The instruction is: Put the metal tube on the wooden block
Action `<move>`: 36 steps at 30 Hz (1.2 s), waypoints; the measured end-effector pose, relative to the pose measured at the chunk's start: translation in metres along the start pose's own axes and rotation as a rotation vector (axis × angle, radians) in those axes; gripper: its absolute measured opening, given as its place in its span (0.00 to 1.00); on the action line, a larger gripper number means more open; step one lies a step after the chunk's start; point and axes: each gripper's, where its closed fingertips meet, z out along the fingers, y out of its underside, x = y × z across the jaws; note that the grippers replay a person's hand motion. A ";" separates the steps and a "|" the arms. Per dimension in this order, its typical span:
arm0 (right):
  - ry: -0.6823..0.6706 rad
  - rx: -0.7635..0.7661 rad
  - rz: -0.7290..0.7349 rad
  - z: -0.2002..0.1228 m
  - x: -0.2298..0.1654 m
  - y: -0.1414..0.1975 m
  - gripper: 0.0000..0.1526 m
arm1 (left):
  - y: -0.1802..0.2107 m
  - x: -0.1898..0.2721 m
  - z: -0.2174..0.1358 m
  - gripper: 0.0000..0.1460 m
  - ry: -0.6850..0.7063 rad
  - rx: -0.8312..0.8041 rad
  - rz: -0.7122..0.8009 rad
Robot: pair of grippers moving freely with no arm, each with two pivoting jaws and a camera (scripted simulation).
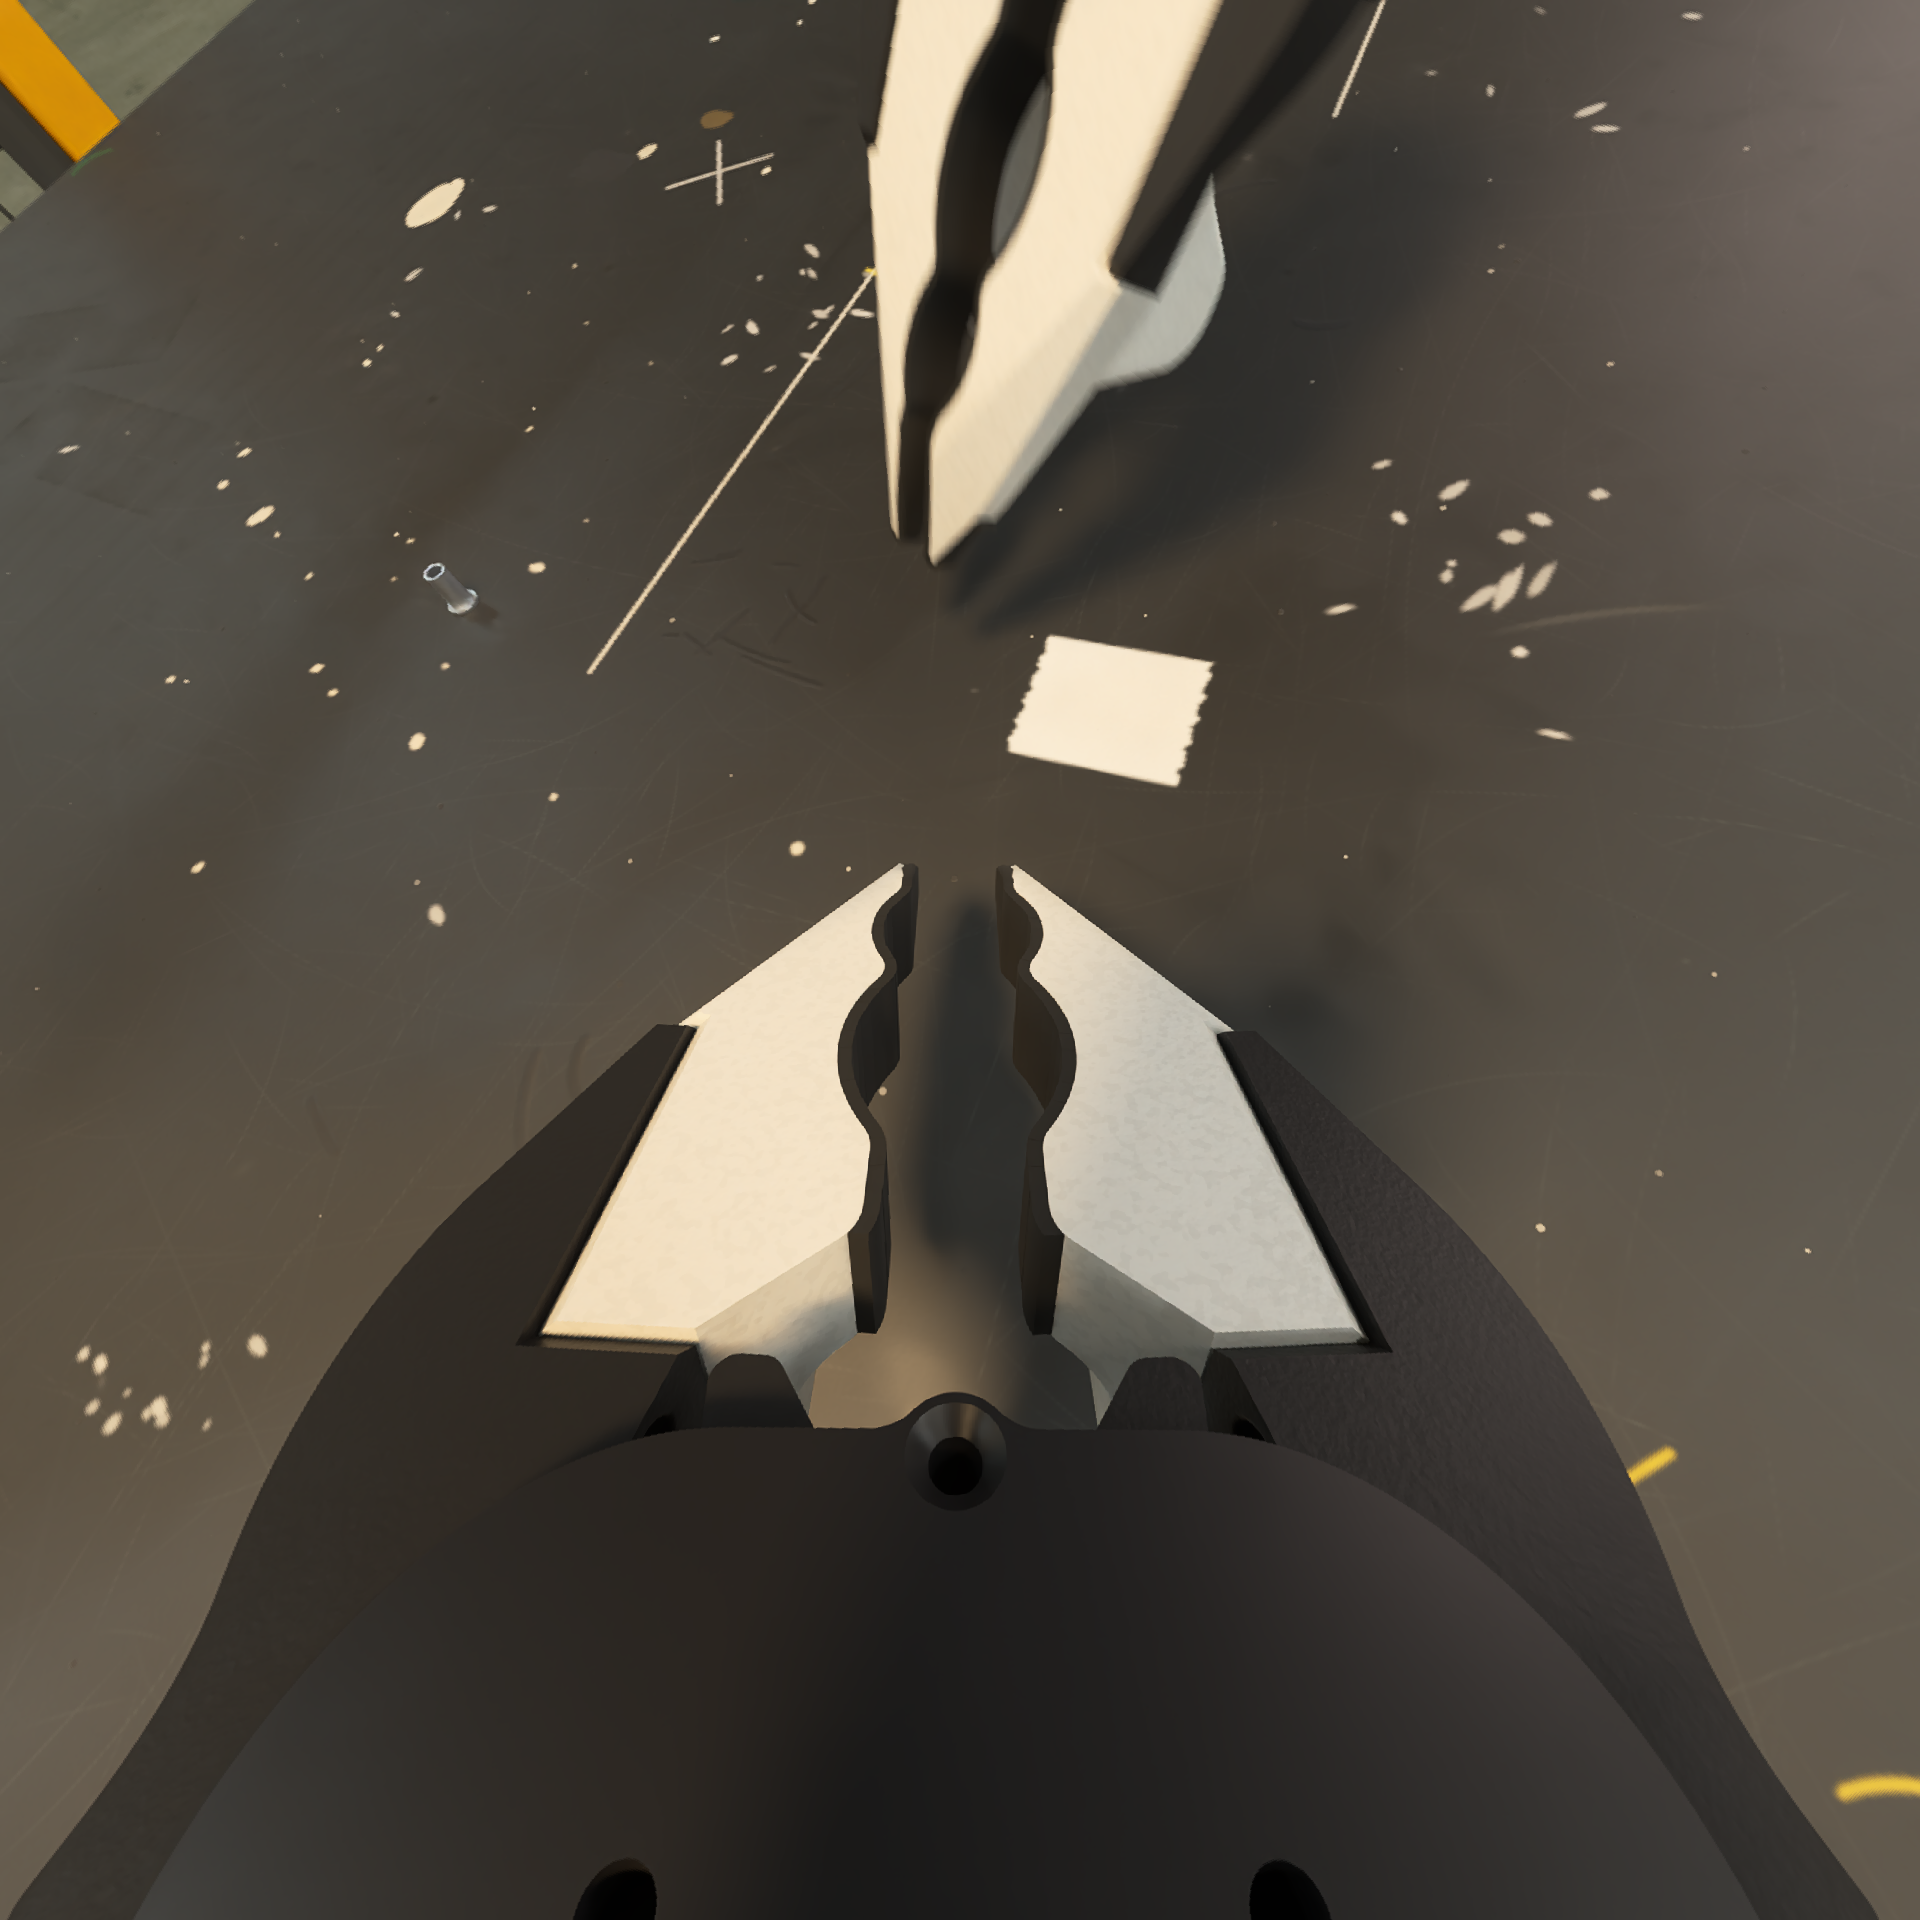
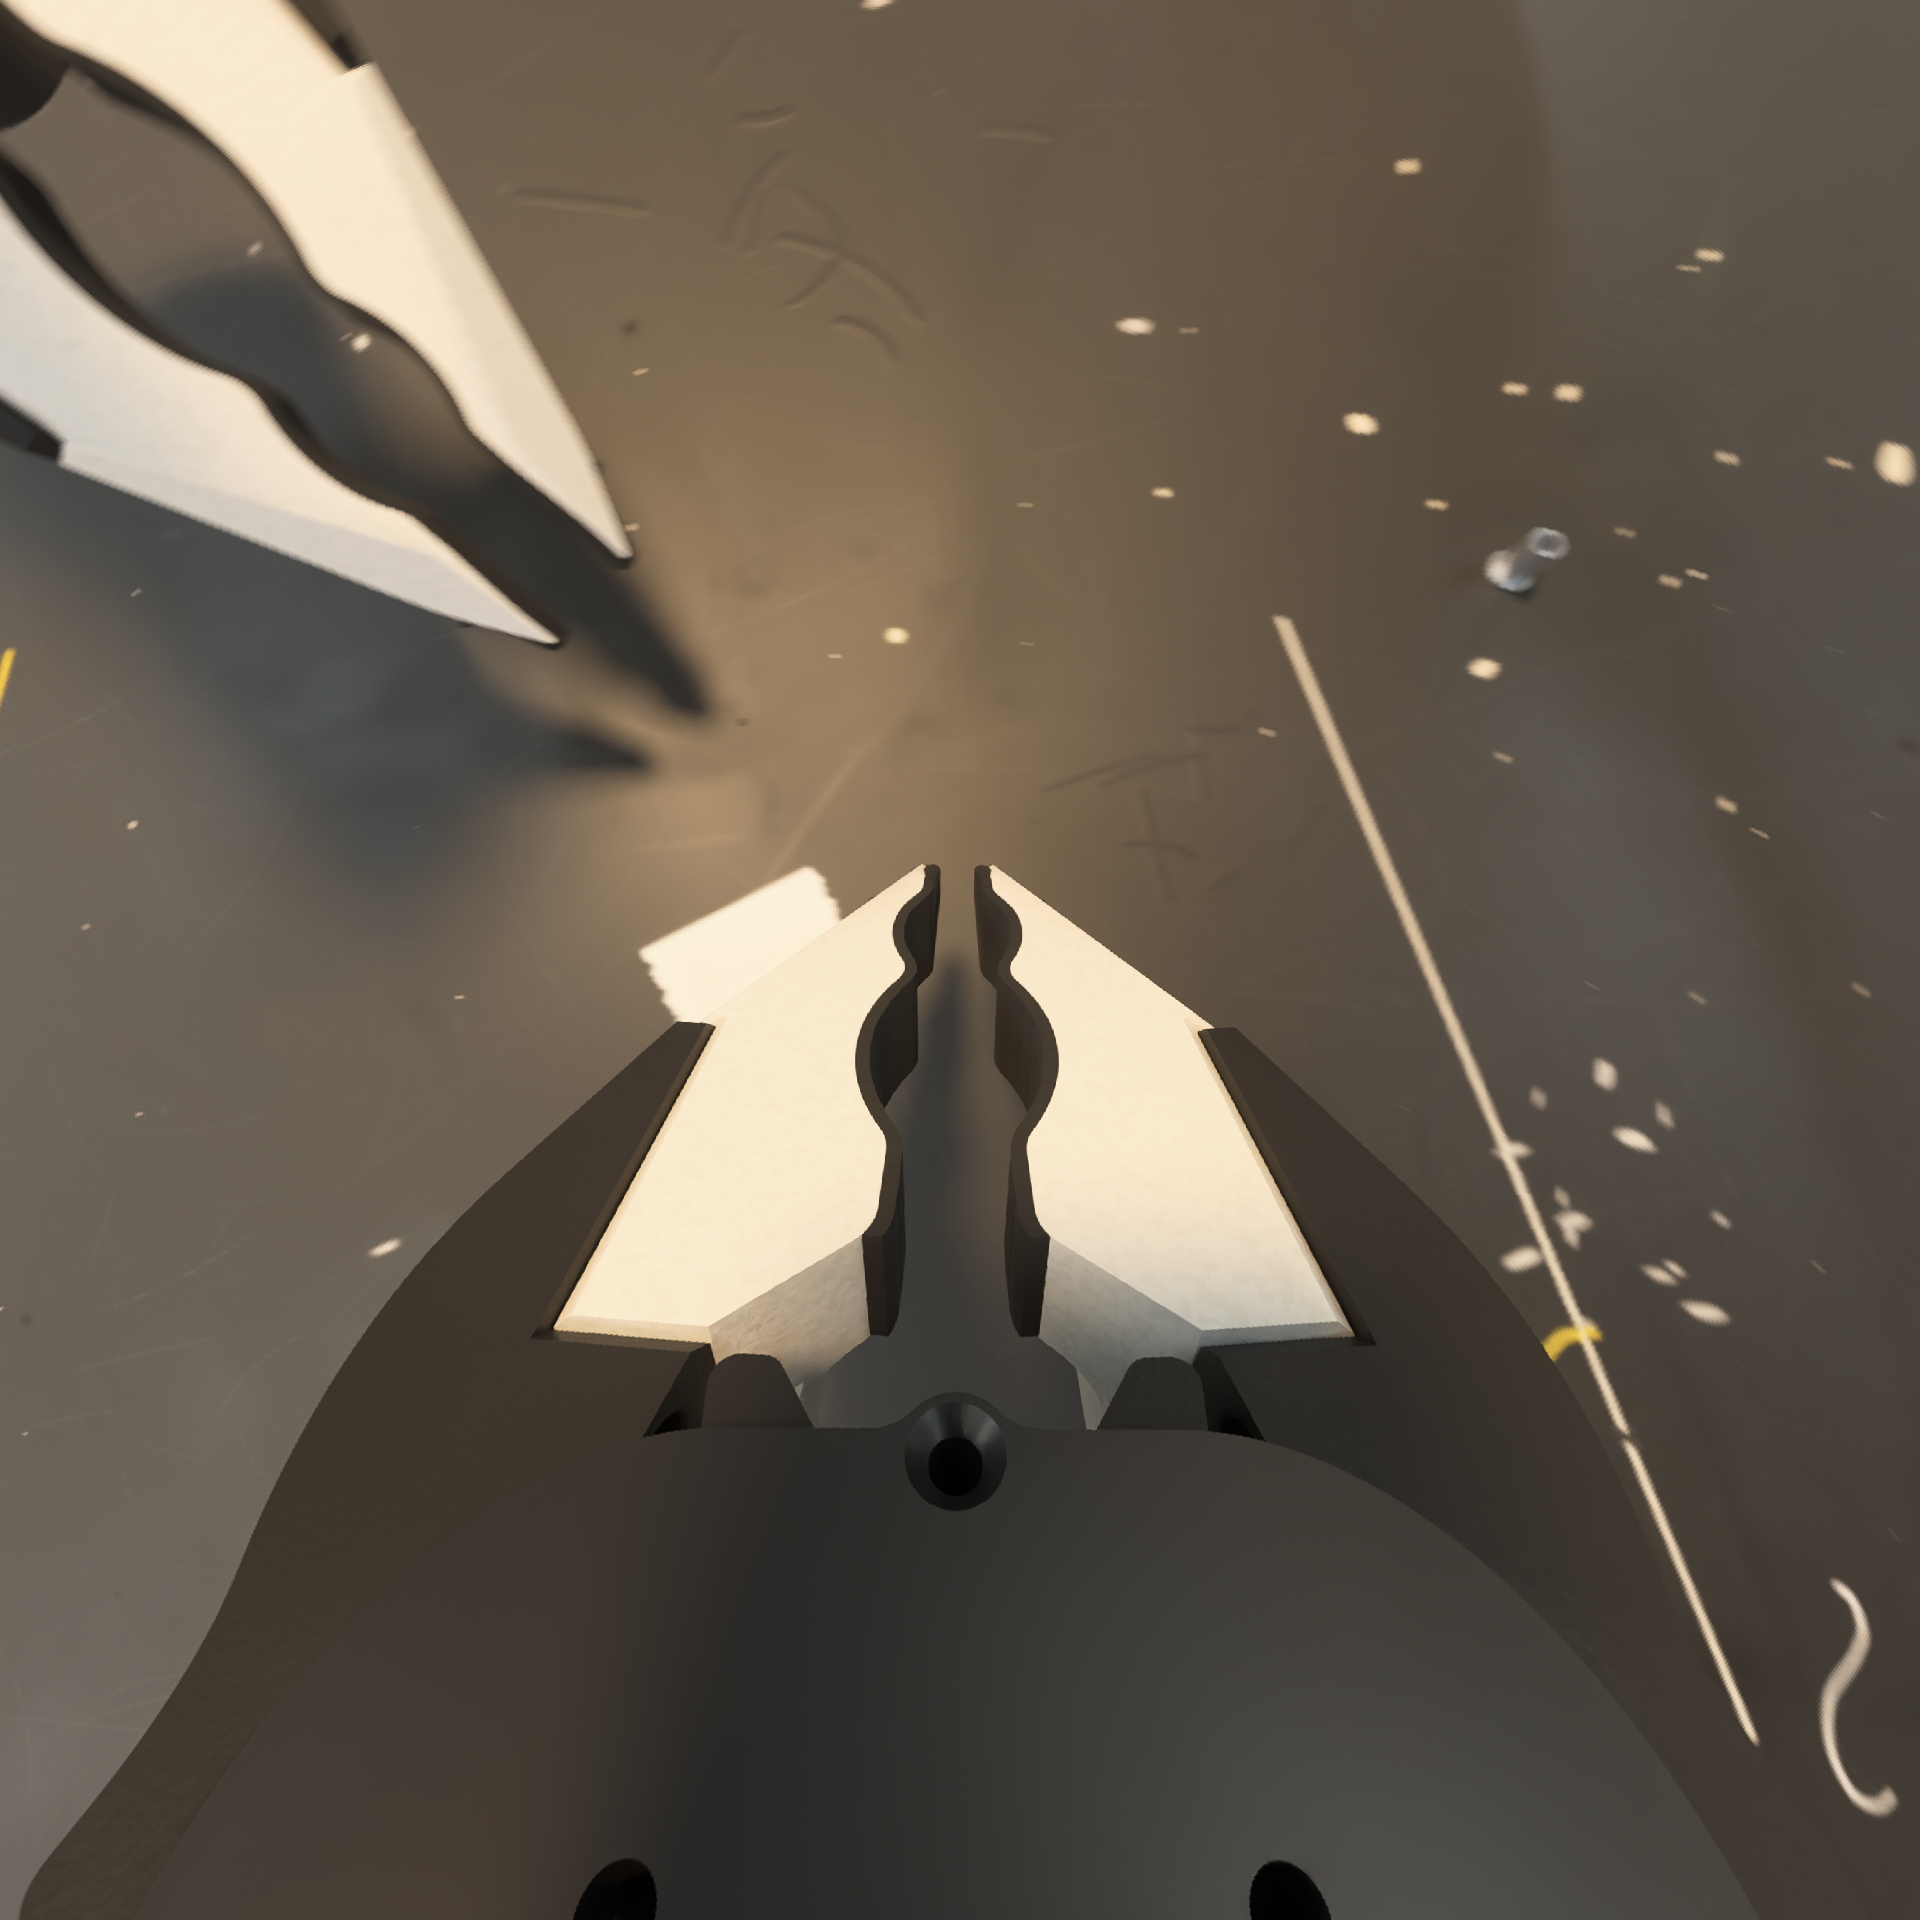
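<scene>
Metal tube [image 1: 449, 588] — small, blurry, untouched

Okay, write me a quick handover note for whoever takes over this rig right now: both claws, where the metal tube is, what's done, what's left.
Left claw: empty, fingers slightly apart, poised above the dark table.
Right claw: empty too, only a narrow gap between the fingers, facing the left one over the middle of the table.
Metal tube: small, lying on the table, off to the left claw's left; neither claw touches it.
Pale square patch: flat on the table between the claws. No wooden block is clearly in view; I cannot tell whether this patch is it.
Done: nothing yet.
Left: find the block, grasp the tube, set it on the block.
</scene>
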 end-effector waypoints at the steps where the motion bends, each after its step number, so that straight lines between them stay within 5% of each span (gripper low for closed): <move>1: 0.016 0.011 0.023 -0.006 0.010 0.000 0.05 | 0.000 0.000 0.000 0.10 0.000 0.000 0.000; 5: 0.055 0.024 0.109 -0.022 0.056 0.005 0.15 | -0.002 0.001 0.000 0.10 -0.002 0.005 0.003; 11: 0.118 0.050 0.114 -0.010 0.116 -0.012 0.14 | -0.002 0.001 0.001 0.10 -0.008 -0.001 0.005; 20: 0.104 -0.108 0.088 0.064 0.143 -0.025 0.10 | 0.000 -0.005 -0.003 0.10 -0.018 0.008 -0.012; 36: 0.068 -0.123 0.081 0.075 0.148 -0.034 0.26 | 0.001 -0.007 -0.002 0.10 0.001 0.019 -0.034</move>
